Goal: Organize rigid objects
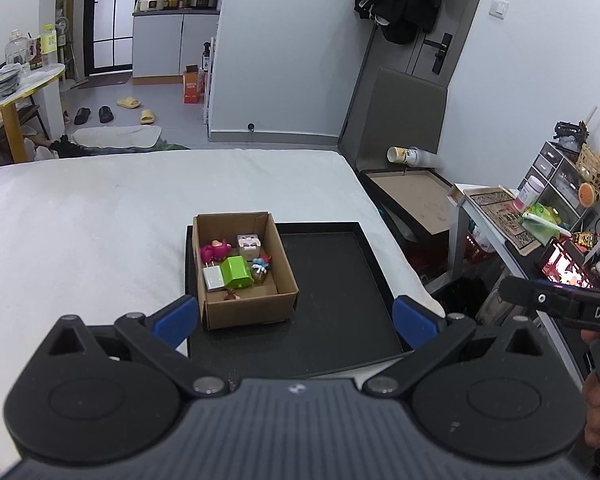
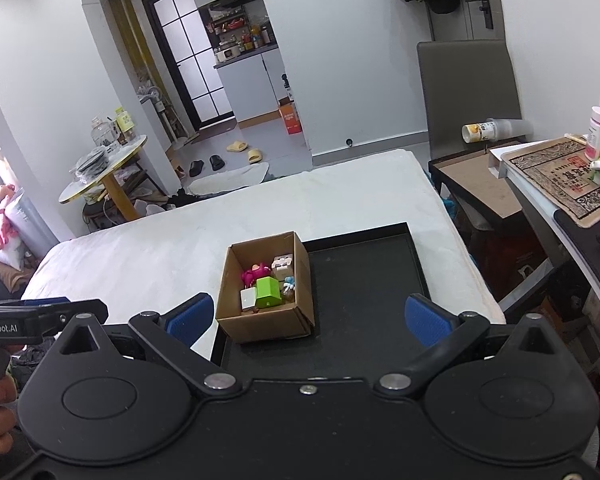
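Note:
A brown cardboard box [image 1: 248, 312] [image 2: 266, 324] stands at the left end of a black tray [image 1: 340, 280] [image 2: 364, 264] on a white bed. Inside lie a green block [image 1: 236, 272] [image 2: 269, 291], a white charger [image 1: 213, 278] [image 2: 247, 298], a pink figure [image 1: 214, 251] [image 2: 254, 274], a beige cube-head figure [image 1: 249, 245] [image 2: 282, 266] and a small blue-and-white figure [image 1: 260, 266] [image 2: 289, 283]. My left gripper [image 1: 296, 320] hangs open just before the box, holding nothing. My right gripper [image 2: 310, 320] is open too, its blue pads either side of the box's near end, above it.
The white bed [image 1: 100, 220] spreads left and behind the tray. To the right stand a low dark table [image 1: 412, 196], a grey chair [image 2: 468, 92] and a cluttered white desk [image 2: 560, 176]. A round side table [image 2: 104, 168] is at far left.

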A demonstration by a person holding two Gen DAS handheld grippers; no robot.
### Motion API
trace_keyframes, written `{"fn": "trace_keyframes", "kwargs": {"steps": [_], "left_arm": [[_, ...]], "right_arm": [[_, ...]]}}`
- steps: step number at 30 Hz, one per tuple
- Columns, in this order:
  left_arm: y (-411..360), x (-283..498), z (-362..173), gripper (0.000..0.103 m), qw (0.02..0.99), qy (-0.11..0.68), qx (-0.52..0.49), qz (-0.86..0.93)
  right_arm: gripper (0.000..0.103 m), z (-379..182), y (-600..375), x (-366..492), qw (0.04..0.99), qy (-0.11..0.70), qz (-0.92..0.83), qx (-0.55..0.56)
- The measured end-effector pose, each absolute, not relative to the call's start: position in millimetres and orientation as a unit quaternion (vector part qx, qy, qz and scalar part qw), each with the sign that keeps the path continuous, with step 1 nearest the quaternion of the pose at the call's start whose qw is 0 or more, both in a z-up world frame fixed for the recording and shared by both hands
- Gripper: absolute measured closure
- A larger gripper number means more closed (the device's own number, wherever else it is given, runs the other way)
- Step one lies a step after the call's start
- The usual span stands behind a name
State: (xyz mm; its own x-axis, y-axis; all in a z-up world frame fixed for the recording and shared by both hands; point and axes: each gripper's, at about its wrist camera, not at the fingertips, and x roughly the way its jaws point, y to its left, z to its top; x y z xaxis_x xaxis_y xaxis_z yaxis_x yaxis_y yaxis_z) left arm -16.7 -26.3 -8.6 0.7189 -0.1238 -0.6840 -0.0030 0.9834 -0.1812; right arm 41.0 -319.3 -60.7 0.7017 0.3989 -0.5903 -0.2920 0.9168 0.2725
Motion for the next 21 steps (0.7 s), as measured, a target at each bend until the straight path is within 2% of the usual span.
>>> {"fn": "trace_keyframes", "kwargs": {"steps": [21], "left_arm": [[-20.7, -16.6, -7.5, 0.0, 0.92, 0.377, -0.098, -0.036]], "right_arm": [[0.0, -58.1, -311.1, 39.4, 0.92, 0.334, 0.192, 0.069]]}}
